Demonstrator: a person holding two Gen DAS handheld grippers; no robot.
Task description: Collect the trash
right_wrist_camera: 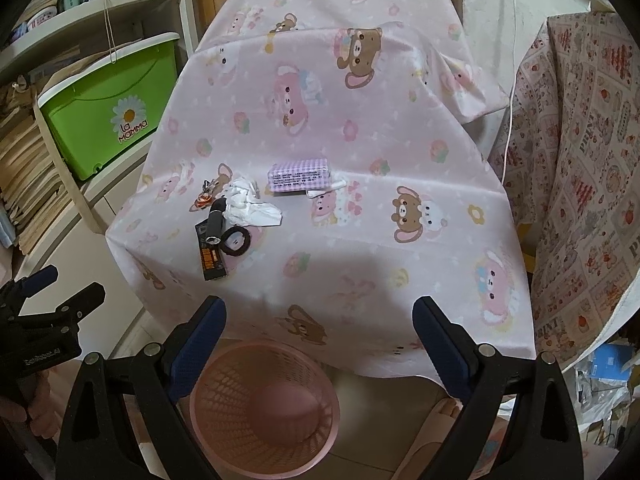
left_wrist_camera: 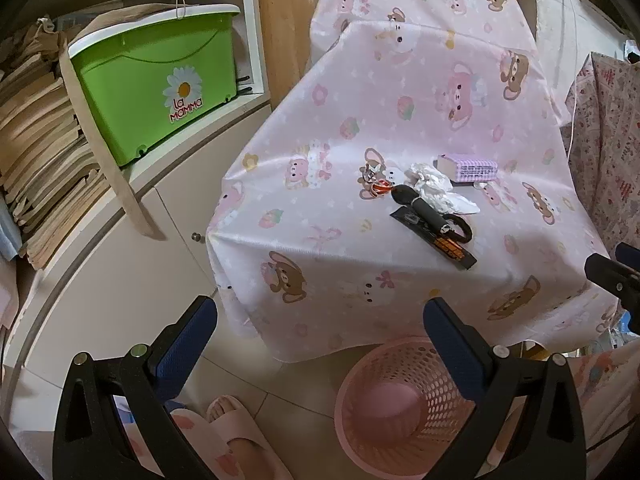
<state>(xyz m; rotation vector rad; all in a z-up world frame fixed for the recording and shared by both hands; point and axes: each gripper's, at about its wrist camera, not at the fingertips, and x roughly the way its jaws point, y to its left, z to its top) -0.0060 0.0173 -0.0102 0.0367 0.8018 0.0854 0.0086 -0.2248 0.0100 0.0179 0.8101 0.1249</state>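
On the pink cartoon tablecloth lies a crumpled white tissue. Beside it are a flat black wrapper with orange print, a black cylinder, a black hair tie, a keychain and a lilac checked box. A pink perforated basket stands on the floor before the table. My left gripper and right gripper hover above the basket, both open and holding nothing.
A green lidded bin sits on white shelving at left, beside stacked paper. A patterned cloth hangs at right. A foot in a pink slipper stands on the tiled floor next to the basket.
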